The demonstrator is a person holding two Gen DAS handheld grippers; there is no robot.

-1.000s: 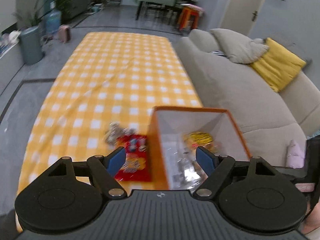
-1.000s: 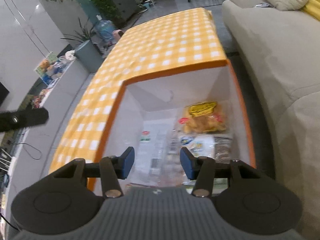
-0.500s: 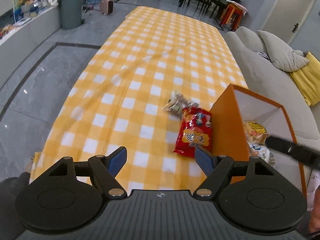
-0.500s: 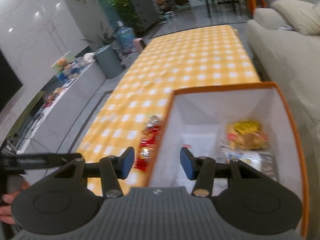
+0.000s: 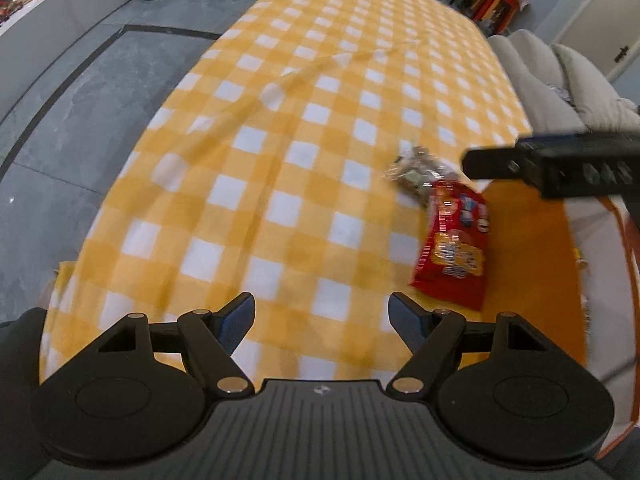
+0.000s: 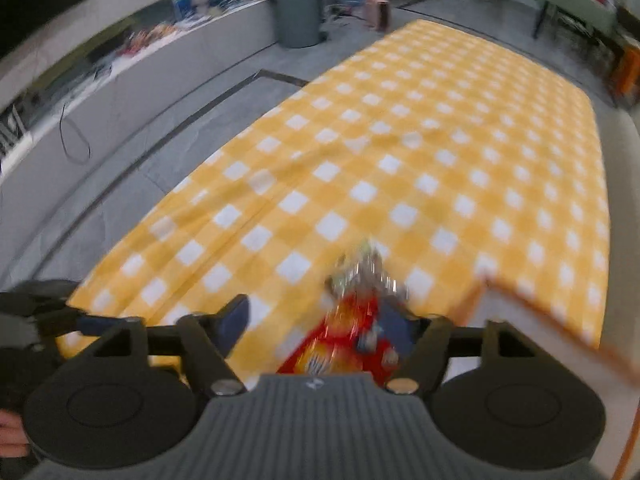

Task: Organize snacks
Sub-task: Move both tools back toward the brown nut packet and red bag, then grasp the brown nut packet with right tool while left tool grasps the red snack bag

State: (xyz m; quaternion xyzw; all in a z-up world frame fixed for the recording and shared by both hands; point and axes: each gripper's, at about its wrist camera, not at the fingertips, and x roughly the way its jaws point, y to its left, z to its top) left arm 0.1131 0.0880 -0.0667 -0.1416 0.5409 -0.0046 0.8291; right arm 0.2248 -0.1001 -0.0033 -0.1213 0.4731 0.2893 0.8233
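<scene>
A red snack bag (image 5: pixel 454 246) lies flat on the yellow checked tablecloth (image 5: pixel 280 128), beside the orange box (image 5: pixel 532 264). A clear wrapped snack (image 5: pixel 416 170) lies just beyond it. My left gripper (image 5: pixel 322 316) is open and empty, to the left of the bag. My right gripper (image 6: pixel 316 322) is open, low over the red bag (image 6: pixel 340 344), which lies between its fingers; the clear snack (image 6: pixel 366 274) is just ahead. The right gripper's body shows in the left wrist view (image 5: pixel 552 164), above the box.
The orange box's corner (image 6: pixel 516 312) is to the right of my right gripper. A grey sofa (image 5: pixel 560 92) runs along the table's right side. A low white counter (image 6: pixel 120 80) and a grey bin (image 6: pixel 298 12) stand to the left.
Both grippers have swung left, away from the box's inside, toward the snacks on the cloth. The right gripper has come down over the red bag. Both stay open.
</scene>
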